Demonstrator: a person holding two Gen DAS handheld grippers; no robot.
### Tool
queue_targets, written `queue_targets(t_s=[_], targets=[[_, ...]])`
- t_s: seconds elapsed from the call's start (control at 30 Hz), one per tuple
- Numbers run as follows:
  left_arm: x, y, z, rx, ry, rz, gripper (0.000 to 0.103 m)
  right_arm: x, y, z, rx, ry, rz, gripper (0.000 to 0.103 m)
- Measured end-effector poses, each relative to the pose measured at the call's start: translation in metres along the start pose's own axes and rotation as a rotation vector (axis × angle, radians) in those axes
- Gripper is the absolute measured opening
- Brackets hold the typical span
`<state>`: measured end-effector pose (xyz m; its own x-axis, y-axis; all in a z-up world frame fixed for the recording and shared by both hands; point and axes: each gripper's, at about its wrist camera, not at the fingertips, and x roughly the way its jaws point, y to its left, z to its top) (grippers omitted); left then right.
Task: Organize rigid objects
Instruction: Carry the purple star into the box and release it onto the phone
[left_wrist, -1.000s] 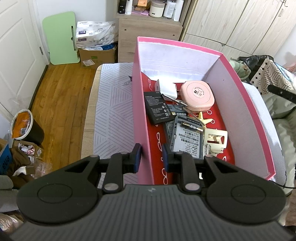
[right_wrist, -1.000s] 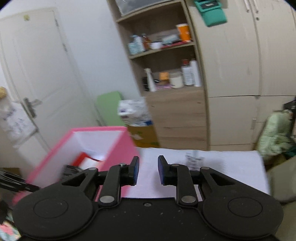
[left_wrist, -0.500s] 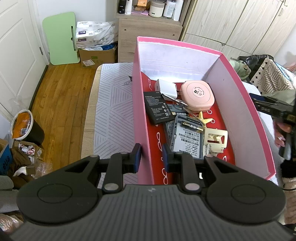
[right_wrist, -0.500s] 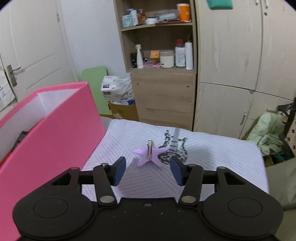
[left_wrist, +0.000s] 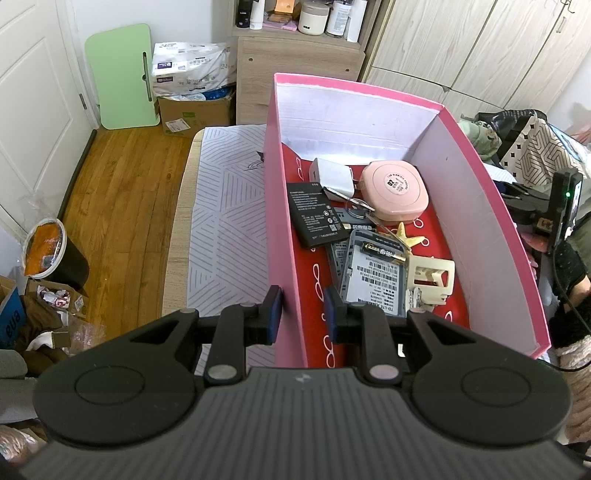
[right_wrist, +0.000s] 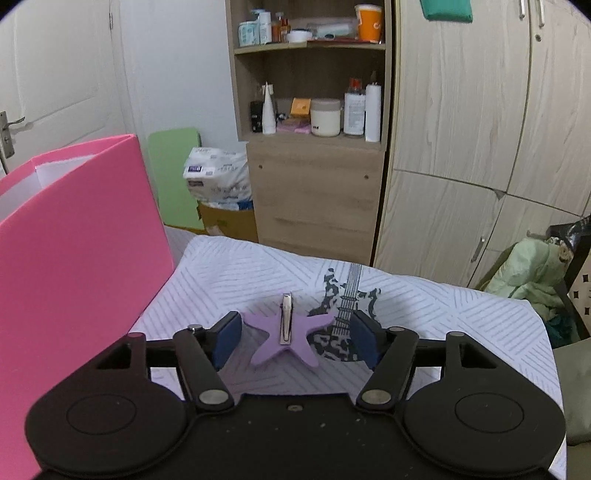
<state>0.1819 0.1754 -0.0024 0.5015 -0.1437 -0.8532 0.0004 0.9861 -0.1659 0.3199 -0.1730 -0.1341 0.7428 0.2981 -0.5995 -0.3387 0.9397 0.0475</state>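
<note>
A pink box (left_wrist: 480, 206) stands on the patterned cloth, and my left gripper (left_wrist: 303, 314) is shut on its near left wall. Inside lie a round pink case (left_wrist: 395, 190), a black battery (left_wrist: 314, 218), a white charger (left_wrist: 332, 179), a yellow star clip (left_wrist: 406, 238), a cream claw clip (left_wrist: 430, 275) and a grey labelled device (left_wrist: 373, 280). To the right of the box (right_wrist: 74, 258), a purple star hair clip (right_wrist: 266, 350) lies flat on the cloth. My right gripper (right_wrist: 295, 339) straddles it with jaws opening; the pads stand clear of the clip.
The white cloth (right_wrist: 443, 314) with a guitar print covers the table up to its far edge. A wooden shelf unit (right_wrist: 314, 184) and wardrobe doors stand behind. A green board (left_wrist: 118, 74), a cardboard box and a bin (left_wrist: 48, 254) are on the floor at the left.
The right gripper has come down beside the pink box and its jaws have spread. The purple star clip came into view and now lies between the fingers. The left gripper has kept still.
</note>
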Motion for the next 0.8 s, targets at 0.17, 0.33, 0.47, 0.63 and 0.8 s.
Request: queue_targets(t_s=[0.17, 0.33, 0.47, 0.63, 0.8], targets=[[0.0, 0.0, 0.0, -0.004, -0.002, 0.002, 0.022, 0.002, 0.002, 0.003, 0.011, 0.0, -0.008, 0.067], [0.0, 0.0, 0.0, -0.006, -0.001, 0.0, 0.022, -0.004, 0.004, 0.001, 0.013, 0.004, -0.003, 0.058], [0.0, -0.001, 0.0, -0.002, 0.0, 0.003, 0.022, -0.017, 0.001, -0.001, 0.053, -0.005, 0.033, 0.058], [-0.001, -0.001, 0.0, 0.0, -0.005, 0.004, 0.022, -0.054, 0.008, 0.008, 0.081, -0.069, 0.1, 0.058], [-0.002, -0.001, -0.001, -0.008, -0.011, -0.001, 0.022, -0.103, 0.029, 0.027, 0.091, -0.164, 0.227, 0.058]])
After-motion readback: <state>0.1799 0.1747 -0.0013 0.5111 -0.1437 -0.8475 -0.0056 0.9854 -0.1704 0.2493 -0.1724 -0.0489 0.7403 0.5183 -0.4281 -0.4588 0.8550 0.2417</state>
